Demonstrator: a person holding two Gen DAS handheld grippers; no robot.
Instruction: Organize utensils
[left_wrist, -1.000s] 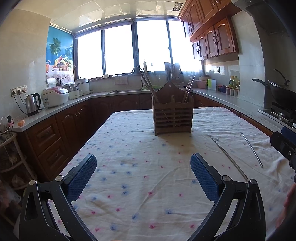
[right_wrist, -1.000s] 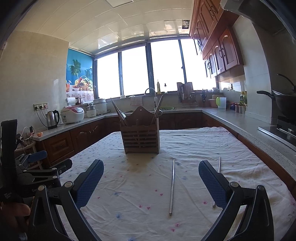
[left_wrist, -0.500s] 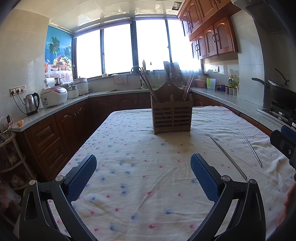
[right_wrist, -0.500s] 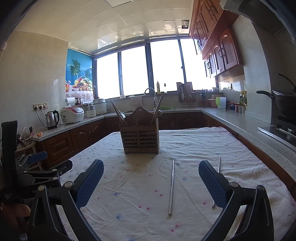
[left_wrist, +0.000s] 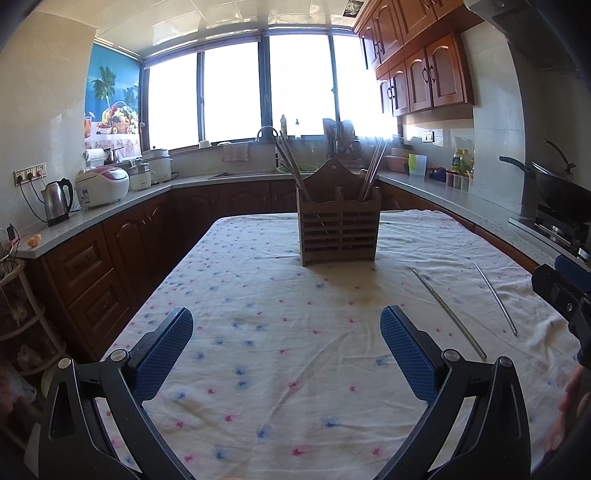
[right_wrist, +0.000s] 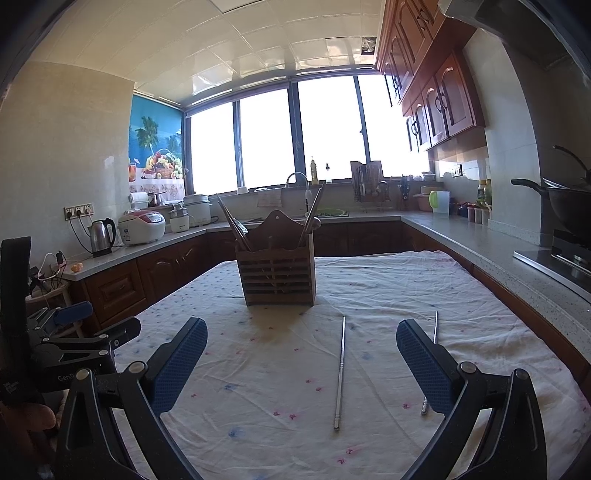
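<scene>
A slatted wooden holder (right_wrist: 276, 275) was seen on a wrinkled, matt printed cloth (right_wrist: 388, 280) over the table. Two chopsticks (right_wrist: 340, 371) were of shiny metal; finger pads (right_wrist: 421, 363) were textured blue.

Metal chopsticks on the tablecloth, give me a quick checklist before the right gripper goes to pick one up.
1. Right gripper jaws open and empty: ok.
2. Left gripper jaws open, holding nothing: ok.
3. Nearer chopstick lies flat between the right jaws' line of approach, nothing on it: ok.
4. Second chopstick apart from the first, partly hidden behind the right jaw: ok.
5. Wooden holder upright on the tablecloth: ok.
6. Free compartment for metal chopsticks: cannot tell.
</scene>
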